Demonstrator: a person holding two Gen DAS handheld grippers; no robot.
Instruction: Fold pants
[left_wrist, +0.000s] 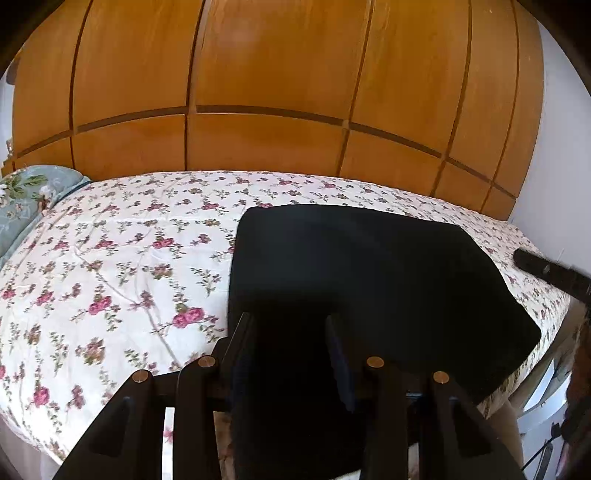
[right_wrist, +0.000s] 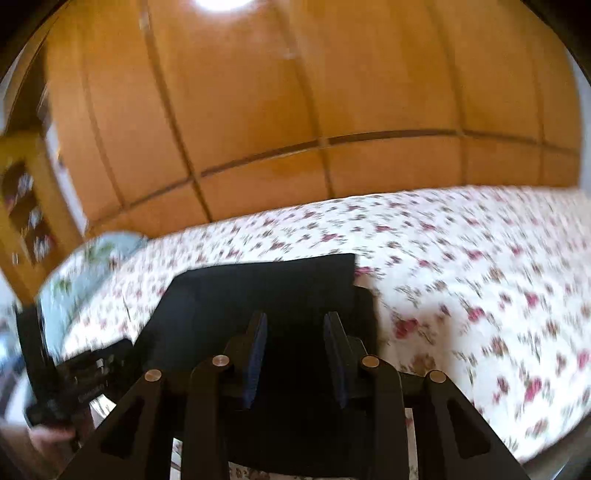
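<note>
Both the left hand-held gripper (left_wrist: 290, 325) and the right hand-held gripper (right_wrist: 295, 325) hang released, jaws apart and gripping nothing, above the black pants (left_wrist: 369, 266). The pants lie folded flat on the flowered bed (left_wrist: 110, 258), with a wooden wardrobe (left_wrist: 258, 74) behind.

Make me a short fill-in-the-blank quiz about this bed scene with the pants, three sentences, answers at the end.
1. The pants lying on the bed are ____ in colour.
2. The bedspread has a ____ print of pink blooms on white.
3. Behind the bed stands a wardrobe with doors made of ____.

Missing words: black; floral; wood
</note>
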